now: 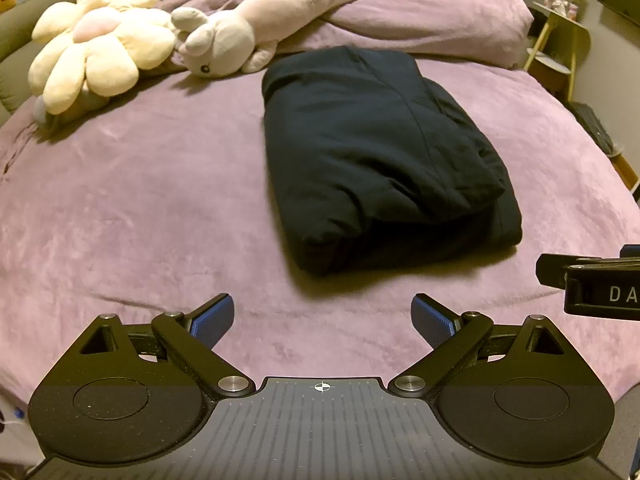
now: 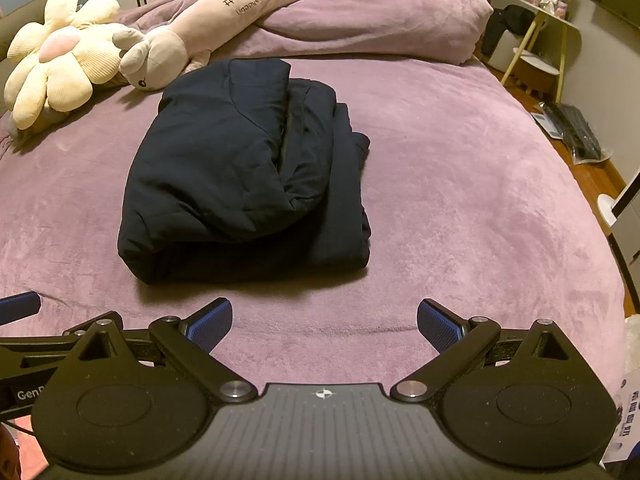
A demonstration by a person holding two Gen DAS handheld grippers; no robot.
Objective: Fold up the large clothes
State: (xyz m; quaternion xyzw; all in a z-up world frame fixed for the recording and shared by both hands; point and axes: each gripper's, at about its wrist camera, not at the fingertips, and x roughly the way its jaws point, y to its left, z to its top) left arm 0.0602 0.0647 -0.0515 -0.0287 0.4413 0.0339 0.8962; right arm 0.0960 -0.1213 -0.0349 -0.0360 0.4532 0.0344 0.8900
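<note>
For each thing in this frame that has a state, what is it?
Dark jacket: folded into a bundle, lying on the bed, untouched.
Left claw: open, empty, short of the jacket.
Right claw: open, empty, short of the jacket.
Purple duvet: bunched at the bed's far end.
</note>
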